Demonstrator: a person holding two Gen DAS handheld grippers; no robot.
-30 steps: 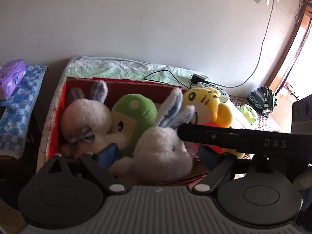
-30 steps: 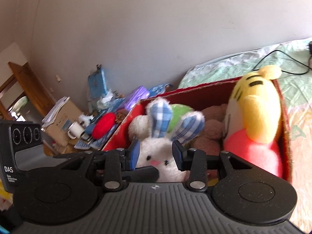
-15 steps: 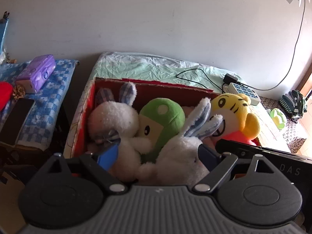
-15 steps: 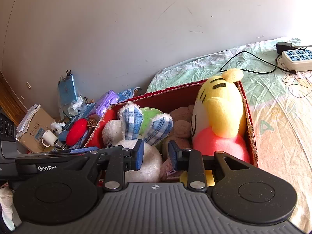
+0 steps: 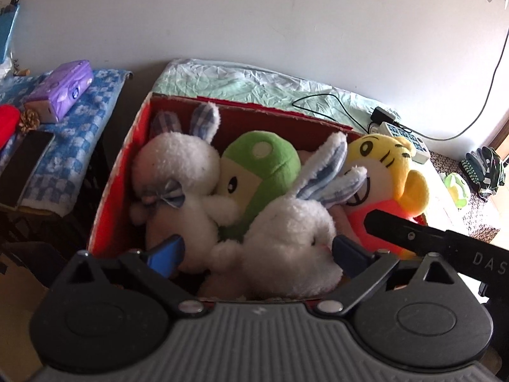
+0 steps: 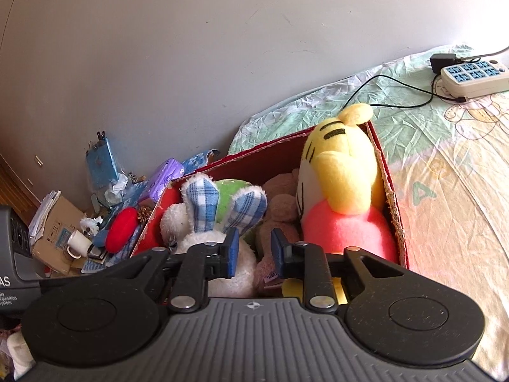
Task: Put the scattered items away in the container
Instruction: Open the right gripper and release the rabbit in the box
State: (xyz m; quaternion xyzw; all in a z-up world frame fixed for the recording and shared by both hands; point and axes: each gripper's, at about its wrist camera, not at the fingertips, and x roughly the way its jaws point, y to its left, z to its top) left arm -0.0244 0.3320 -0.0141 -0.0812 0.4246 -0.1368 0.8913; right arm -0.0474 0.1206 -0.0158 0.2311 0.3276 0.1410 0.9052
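A red cardboard box (image 5: 121, 172) (image 6: 389, 197) stands on the bed and holds several plush toys: two white rabbits with checked ears (image 5: 178, 172) (image 5: 292, 232), a green mushroom toy (image 5: 264, 162), a yellow tiger in pink (image 5: 385, 172) (image 6: 343, 175) and a brown toy (image 6: 280, 210). My left gripper (image 5: 257, 254) is open wide at the box's near edge, its blue fingers either side of the near rabbit, not closed on it. My right gripper (image 6: 251, 250) hovers over the box with its fingers a small gap apart and nothing between them.
A power strip (image 6: 474, 78) and black cable (image 6: 381, 90) lie on the bed sheet (image 6: 445, 175). Left of the box are a purple tissue pack (image 5: 60, 89), a phone (image 5: 22, 168), a red object (image 6: 122, 229), a mug (image 6: 78, 243) and cardboard. Gloves (image 5: 483, 165) lie at right.
Both grippers have drawn back and up from the box, so more of it shows. The right fingers have narrowed and moved off the near rabbit. The left fingers stay wide open.
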